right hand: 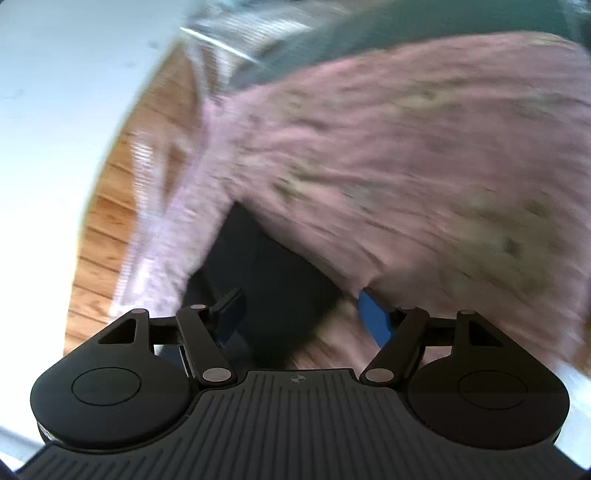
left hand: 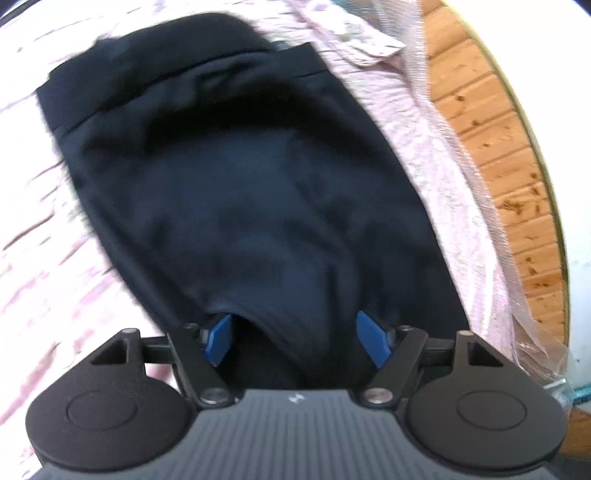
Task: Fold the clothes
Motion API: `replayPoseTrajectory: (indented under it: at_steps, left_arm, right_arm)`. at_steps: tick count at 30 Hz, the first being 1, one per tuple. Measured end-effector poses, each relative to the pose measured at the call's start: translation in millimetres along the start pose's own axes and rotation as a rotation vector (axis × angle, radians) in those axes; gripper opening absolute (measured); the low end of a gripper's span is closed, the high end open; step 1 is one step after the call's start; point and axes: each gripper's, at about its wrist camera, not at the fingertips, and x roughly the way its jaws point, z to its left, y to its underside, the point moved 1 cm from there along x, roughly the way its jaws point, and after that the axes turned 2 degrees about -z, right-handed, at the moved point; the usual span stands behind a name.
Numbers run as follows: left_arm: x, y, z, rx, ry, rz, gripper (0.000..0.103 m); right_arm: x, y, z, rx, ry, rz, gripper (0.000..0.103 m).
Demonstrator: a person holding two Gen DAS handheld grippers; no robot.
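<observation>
Left gripper [left hand: 297, 338] hangs over the dark navy garment [left hand: 236, 177], its blue pads spread apart and clamping nothing. That garment lies flat on a pink patterned sheet [left hand: 413, 147]. Right gripper [right hand: 299, 317], blurred, also stands open, dark cloth and pink sheet beyond its fingers.

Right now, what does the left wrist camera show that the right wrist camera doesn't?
Only the left wrist view shows the dark garment nearly whole, hem band at its far end, with the left gripper open over its near edge. Only the right wrist view, badly blurred, shows the open right gripper and a grey-green surface beyond. Both show the pink patterned cloth and wooden floor.
</observation>
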Motion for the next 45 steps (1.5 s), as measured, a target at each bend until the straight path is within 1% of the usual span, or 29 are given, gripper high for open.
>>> replayPoseTrajectory:
  at_steps: [2, 3, 4, 5, 6, 7, 10, 11, 12, 14, 16, 17, 18, 19, 20, 21, 22, 23, 24, 27, 30, 32, 33, 34, 37, 40, 42, 44, 45]
  left_arm:
    - [-3.4, 1.2, 0.3, -0.017, 0.001, -0.010, 0.072]
    - [-4.8, 1.6, -1.7, -0.020, -0.002, -0.015, 0.072]
    - [-6.1, 2.1, -4.5, -0.015, -0.003, -0.019, 0.072]
    - [-7.4, 2.5, -7.5, -0.009, -0.003, -0.022, 0.072]
    - [-8.7, 2.9, -11.6, -0.005, -0.004, -0.026, 0.072]
    - [-11.5, 3.3, -15.3, 0.001, -0.006, -0.033, 0.072]
    - [-27.6, 4.4, -22.2, 0.024, -0.004, -0.072, 0.072]
    - [-33.2, 4.7, -22.1, 0.025, 0.001, -0.086, 0.072]
    - [-37.3, 5.1, -20.0, 0.019, -0.001, -0.097, 0.073]
    - [-39.4, 7.4, -10.9, -0.006, -0.026, -0.102, 0.074]
    - [-39.3, 10.3, 0.5, -0.046, -0.075, -0.095, 0.073]
    - [-42.5, 11.7, 6.4, -0.071, -0.086, -0.102, 0.073]
    - [-49.0, 12.8, 10.2, -0.091, -0.089, -0.120, 0.073]
    - [-56.2, 13.7, 13.4, -0.110, -0.090, -0.140, 0.073]
    - [-63.6, 13.1, 16.4, -0.123, -0.089, -0.163, 0.073]
    - [-71.2, 12.2, 19.2, -0.136, -0.088, -0.186, 0.074]
    - [-77.3, 10.1, 22.5, -0.141, -0.091, -0.204, 0.074]
    - [-82.1, 6.8, 26.7, -0.145, -0.094, -0.221, 0.075]
    - [-84.8, 1.7, 32.1, -0.152, -0.094, -0.234, 0.077]
    - [-79.6, -20.2, 48.6, -0.182, -0.098, -0.243, 0.078]
    - [-59.5, -46.9, 64.4, -0.190, -0.086, -0.219, 0.076]
    - [-48.1, -64.8, 65.3, -0.133, -0.063, -0.201, 0.038]
    - [-45.2, -74.0, 61.8, -0.080, -0.049, -0.195, 0.012]
    - [-46.9, -82.4, 58.0, -0.028, -0.026, -0.212, 0.007]
    - [-53.5, -104.7, 58.8, 0.042, 0.038, -0.210, 0.006]
    - [-40.6, -115.4, 81.3, 0.021, 0.024, -0.074, 0.010]
    - [-32.7, -119.5, 94.4, 0.009, 0.021, -0.004, 0.019]
    - [-33.7, -124.1, 95.1, -0.002, 0.008, 0.013, 0.028]
    - [-35.7, -125.5, 93.4, 0.002, -0.007, 0.014, 0.038]
  right_arm:
    - [15.9, -5.7, 5.5, -0.001, -0.066, 0.043, 0.067]
    - [26.0, -6.5, 9.8, -0.001, -0.095, 0.080, 0.061]
    - [37.8, -5.0, 14.3, -0.005, -0.110, 0.131, 0.057]
    - [47.2, -3.7, 19.6, -0.027, -0.106, 0.168, 0.050]
    - [54.9, -3.0, 25.5, -0.058, -0.095, 0.194, 0.014]
    - [59.7, -3.8, 28.8, -0.076, -0.077, 0.213, 0.003]
    - [41.9, -21.6, 44.9, -0.120, -0.082, 0.143, 0.000]
    - [28.1, -31.3, 54.5, -0.162, -0.068, 0.100, 0.000]
    - [23.8, -38.2, 58.0, -0.197, -0.045, 0.095, 0.000]
    - [27.7, -48.4, 56.8, -0.261, 0.013, 0.135, 0.000]
    - [43.3, -49.3, 50.7, -0.304, 0.054, 0.205, 0.000]
    - [48.9, -48.9, 46.5, -0.309, 0.062, 0.235, 0.001]
    - [49.4, -49.8, 43.8, -0.304, 0.067, 0.240, 0.014]
    - [43.0, -52.7, 42.6, -0.308, 0.087, 0.207, 0.035]
    - [31.9, -56.9, 41.4, -0.316, 0.130, 0.141, 0.048]
    - [17.5, -60.8, 40.8, -0.324, 0.192, 0.059, 0.072]
    - [1.6, -64.2, 40.3, -0.332, 0.262, -0.028, 0.082]
    - [-9.6, -66.1, 41.1, -0.351, 0.317, -0.080, 0.085]
    - [-17.6, -67.0, 42.7, -0.377, 0.361, -0.110, 0.084]
    - [-25.8, -63.2, 61.3, -0.477, 0.428, -0.107, 0.083]
    - [-30.1, -42.8, 104.2, -0.573, 0.387, -0.109, 0.083]
    - [-23.6, -14.8, 145.9, -0.660, 0.330, -0.100, 0.083]
    - [-22.0, 6.0, 167.0, -0.705, 0.301, -0.084, 0.084]
    - [-20.2, 28.1, 186.6, -0.739, 0.277, -0.063, 0.085]
    - [-11.3, 99.1, 232.9, -0.778, 0.151, 0.039, 0.088]
    - [-1.2, 166.2, 260.1, -0.776, 0.113, 0.127, 0.088]
    - [6.5, 200.3, 268.3, -0.750, 0.103, 0.182, 0.088]
    - [10.1, 229.9, 270.9, -0.730, 0.101, 0.231, 0.088]
    - [10.2, 242.8, 270.9, -0.716, 0.107, 0.253, 0.088]
